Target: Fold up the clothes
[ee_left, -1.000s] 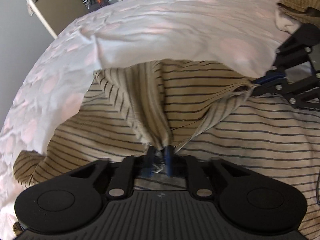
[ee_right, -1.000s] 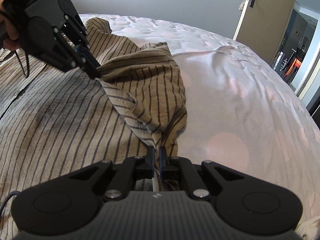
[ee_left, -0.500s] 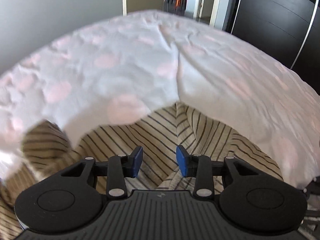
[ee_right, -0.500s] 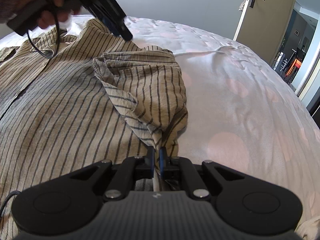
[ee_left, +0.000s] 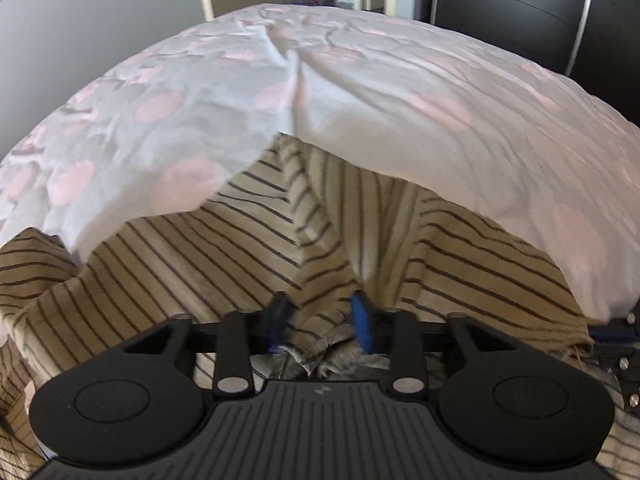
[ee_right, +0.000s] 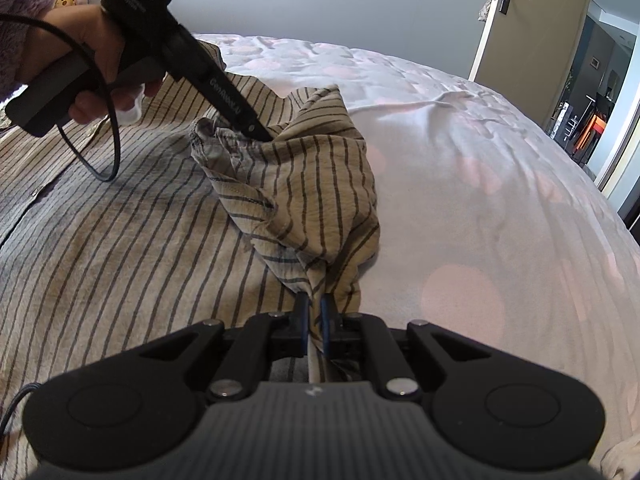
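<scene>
beige shirt [ee_right: 120, 216] with thin dark stripes lies spread on the bed [ee_right: 480, 184], crinkly woven cloth, button placket running off the left edge in the right wrist view. one sleeve [ee_right: 308, 184] is bunched up into a rumpled peak over the shirt body, cuff end curled and hemmed. bedcover is white, faintly quilted, with pale pink round spots and soft creases. right tongs [ee_right: 314, 316] are pinched together on the lower end of the sleeve, cloth squeezed between the blue pads; below the pads the fabric disappears under the black housing. left tongs [ee_left: 320, 318] have just been closing, a gap still between the blue pads [ee_left: 362, 320], crumpled striped cloth sitting in the gap; can't tell if the pads press it yet. from the other view the left tongs' tip [ee_right: 256, 130] dips into the cuff folds, tips hidden by fabric. a hand [ee_right: 88, 64] in a fuzzy purple sleeve [ee_right: 20, 12] grips its handle, black cable looping down. left wrist view is motion-blurred; door [ee_right: 516, 28] and dark wardrobe [ee_left: 520, 12] cut by the frame edges.
</scene>
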